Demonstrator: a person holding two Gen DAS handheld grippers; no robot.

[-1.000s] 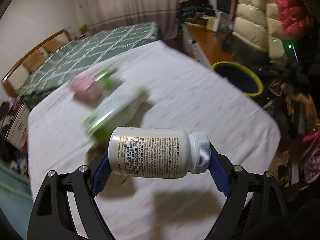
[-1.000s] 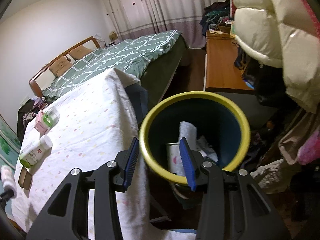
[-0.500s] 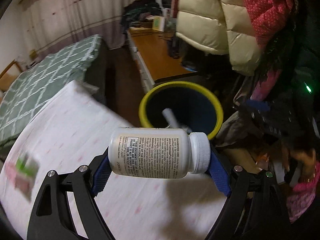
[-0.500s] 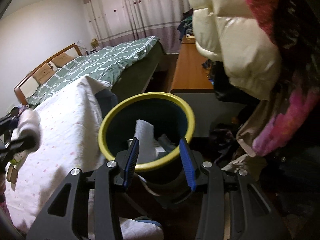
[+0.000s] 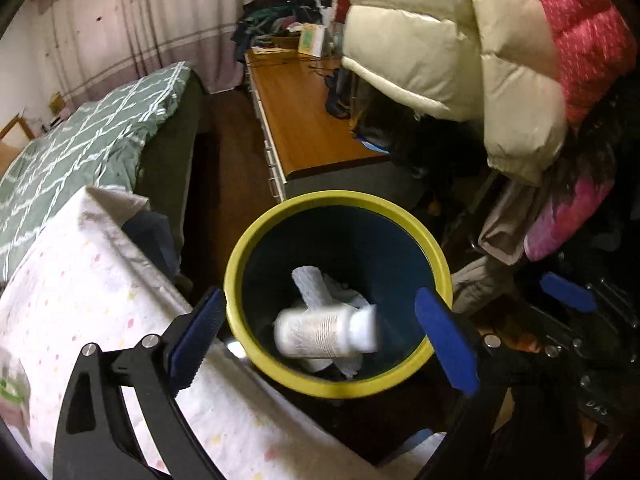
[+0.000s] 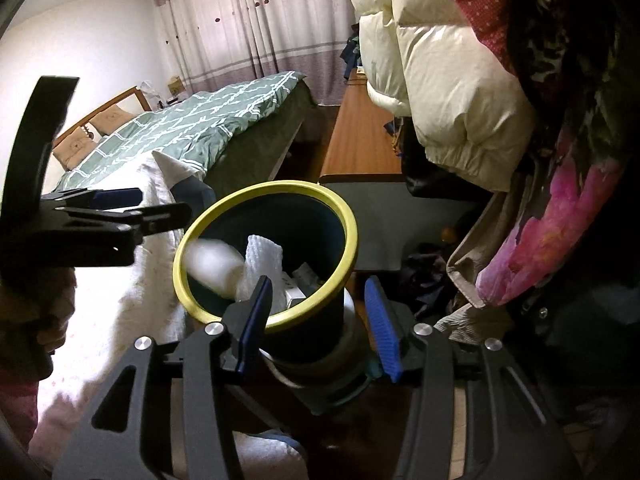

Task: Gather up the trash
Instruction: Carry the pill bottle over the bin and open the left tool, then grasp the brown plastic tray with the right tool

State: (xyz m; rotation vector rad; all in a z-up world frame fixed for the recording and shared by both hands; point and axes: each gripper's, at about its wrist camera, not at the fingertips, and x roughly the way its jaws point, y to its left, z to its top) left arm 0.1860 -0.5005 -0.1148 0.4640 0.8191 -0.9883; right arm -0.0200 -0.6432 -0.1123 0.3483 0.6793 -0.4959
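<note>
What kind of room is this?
Most likely a bedroom at home. There is a bed with a green checked cover, long curtains behind it, and puffy coats hanging beside a wooden desk.

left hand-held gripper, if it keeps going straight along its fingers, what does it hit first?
Likely the white bottle, blurred and loose between the opening jaws of the left hand-held gripper, inside the yellow-rimmed bin. Past it, white paper trash. Depth is unclear.
</note>
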